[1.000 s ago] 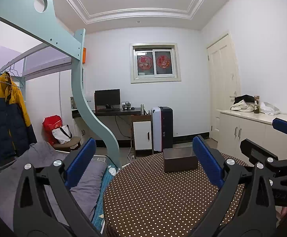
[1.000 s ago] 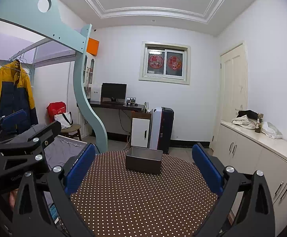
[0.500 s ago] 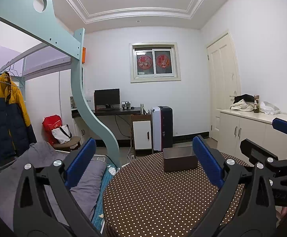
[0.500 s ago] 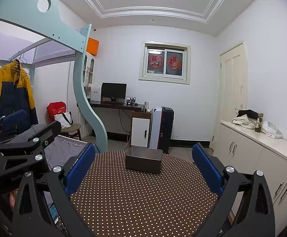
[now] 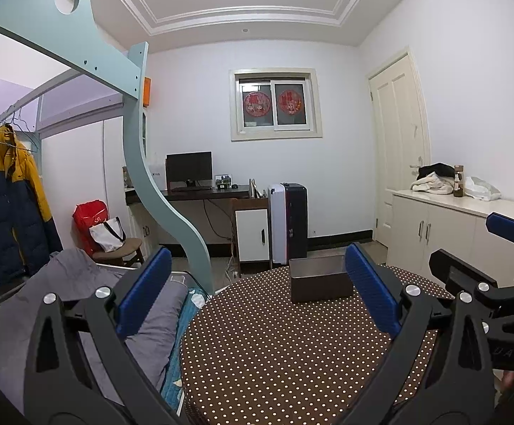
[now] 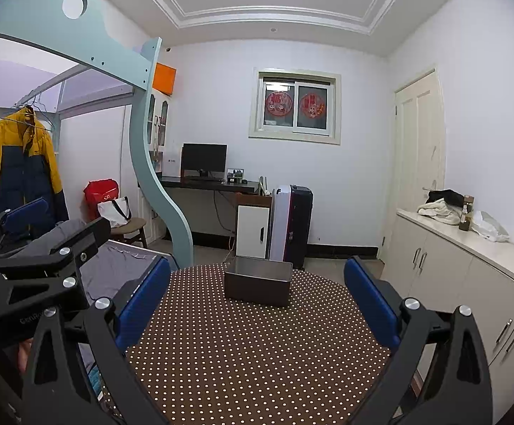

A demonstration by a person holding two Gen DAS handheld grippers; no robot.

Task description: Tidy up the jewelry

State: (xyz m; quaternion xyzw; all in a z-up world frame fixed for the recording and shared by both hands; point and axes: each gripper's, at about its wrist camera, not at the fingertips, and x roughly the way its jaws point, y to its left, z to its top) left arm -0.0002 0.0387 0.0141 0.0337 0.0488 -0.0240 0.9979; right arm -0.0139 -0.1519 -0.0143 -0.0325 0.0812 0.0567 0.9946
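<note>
Box (image 6: 257, 281), dark and open-topped, sits at 12 o'clock on the far side of the round dotted tabletop (image 6: 250, 354), in a bedroom where I hold both claws low over the near edge. No jewelry shows anywhere on the cloth; whether any lies inside the box I cannot tell from this low angle. The left claw (image 5: 257, 299) is spread wide with nothing between its blue pads, and the right claw (image 6: 257, 302) stands equally wide and empty. I judge the box rigid and fairly light, its walls straight and smooth, so a grip across one thin wall or across its short span should hold, though it may slide on the cloth if nudged. Any chains or rings would be small, slippery and easily dropped. The tabletop between claws and box is bare, giving free room straight ahead. In the left view its edge falls away at 9 o'clock to the bed (image 5: 122, 304), and in the right view at 3 o'clock toward the cabinets (image 6: 469, 276), so I would keep moves central.
</note>
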